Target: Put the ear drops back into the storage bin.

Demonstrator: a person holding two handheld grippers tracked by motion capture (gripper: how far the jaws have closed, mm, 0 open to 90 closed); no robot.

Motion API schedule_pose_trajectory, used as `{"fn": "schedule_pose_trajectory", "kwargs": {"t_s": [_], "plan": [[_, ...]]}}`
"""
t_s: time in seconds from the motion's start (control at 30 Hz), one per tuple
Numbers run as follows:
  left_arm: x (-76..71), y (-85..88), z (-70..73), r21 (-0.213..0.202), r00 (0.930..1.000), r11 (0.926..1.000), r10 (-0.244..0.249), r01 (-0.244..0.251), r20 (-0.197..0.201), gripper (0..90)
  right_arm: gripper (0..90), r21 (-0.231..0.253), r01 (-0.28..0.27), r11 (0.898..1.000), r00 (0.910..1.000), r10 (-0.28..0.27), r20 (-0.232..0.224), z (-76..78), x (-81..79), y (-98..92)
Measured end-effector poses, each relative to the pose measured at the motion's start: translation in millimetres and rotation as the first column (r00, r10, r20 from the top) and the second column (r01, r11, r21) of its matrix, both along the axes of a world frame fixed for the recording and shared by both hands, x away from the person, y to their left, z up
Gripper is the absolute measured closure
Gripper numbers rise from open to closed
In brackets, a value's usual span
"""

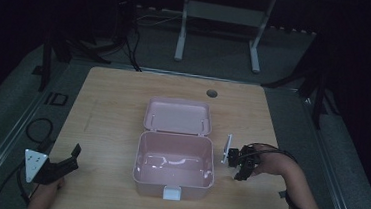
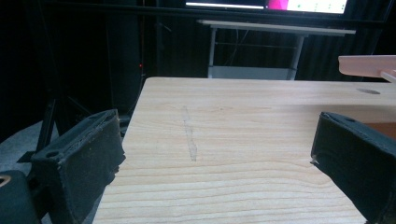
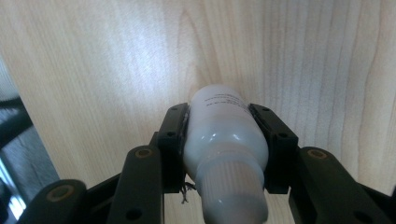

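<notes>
Right of the open pink box [image 1: 173, 169], keep the right gripper [image 3: 225, 140] pinching the white bottle [image 3: 224, 140] firmly, carry left over the rim, lower gently; left gripper [image 2: 210, 154] spread.

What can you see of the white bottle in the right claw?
The white bottle is small, glossy and plastic-looking, with a rounded body, faint dark print near its base end and a ribbed, greyish cap that points toward the camera. The right claw is shut on its body, one black pad pressing each side. It hangs over bare wooden table, to the right of the open pink box. Whether it touches the tabletop is unclear.
</notes>
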State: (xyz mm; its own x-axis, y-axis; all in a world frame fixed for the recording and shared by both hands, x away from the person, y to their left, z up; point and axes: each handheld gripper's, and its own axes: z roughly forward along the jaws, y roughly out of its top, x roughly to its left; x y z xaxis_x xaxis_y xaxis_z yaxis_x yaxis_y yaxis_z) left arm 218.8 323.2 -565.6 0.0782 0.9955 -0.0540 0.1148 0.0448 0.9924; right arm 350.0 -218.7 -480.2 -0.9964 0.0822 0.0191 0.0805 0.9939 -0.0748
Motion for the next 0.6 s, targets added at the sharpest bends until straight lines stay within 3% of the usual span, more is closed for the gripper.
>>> {"fn": "schedule_pose_trajectory", "kwargs": {"t_s": [0.23, 0.6], "plan": [[0.0, 0.1, 0.0, -0.001, 1.0, 1.0, 0.0, 0.0, 0.0, 2.4, 59.4, -0.017, -0.091, 0.996, 0.9956, 0.092, 0.02, 2.9, -15.2, 6.0], [0.1, 0.1, 0.0, -0.001, 1.0, 1.0, 0.002, -0.002, -0.001, 2.4, 59.4, -0.036, -0.115, 0.993, 0.9933, 0.115, 0.009, 12.5, -21.2, 15.1]]}}
